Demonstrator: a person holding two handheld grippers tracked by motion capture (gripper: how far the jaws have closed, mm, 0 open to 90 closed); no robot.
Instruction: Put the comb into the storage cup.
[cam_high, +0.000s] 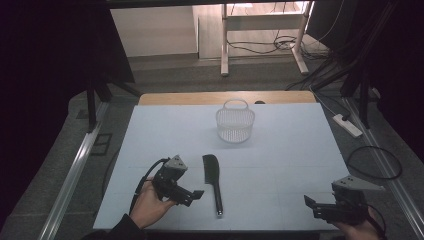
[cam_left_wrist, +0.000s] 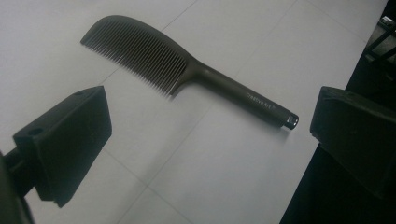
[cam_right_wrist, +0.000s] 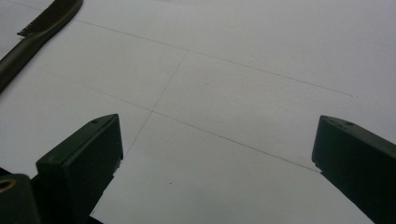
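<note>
nothing is done yet, i judge: the long black plastic comb (cam_high: 213, 181) lies flat on my pale blue tabletop (cam_high: 280, 165), ungrasped, my left gripper (cam_high: 196, 195) spread just beside it, right gripper (cam_high: 309, 202) spread well apart, white mesh basket (cam_high: 235, 121) beyond.

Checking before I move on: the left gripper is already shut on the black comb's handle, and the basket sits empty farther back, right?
Not quite. In the left gripper view the left gripper is open, jaws wide apart, short of the black comb, which lies free on the table. The basket does sit empty farther back.
</note>
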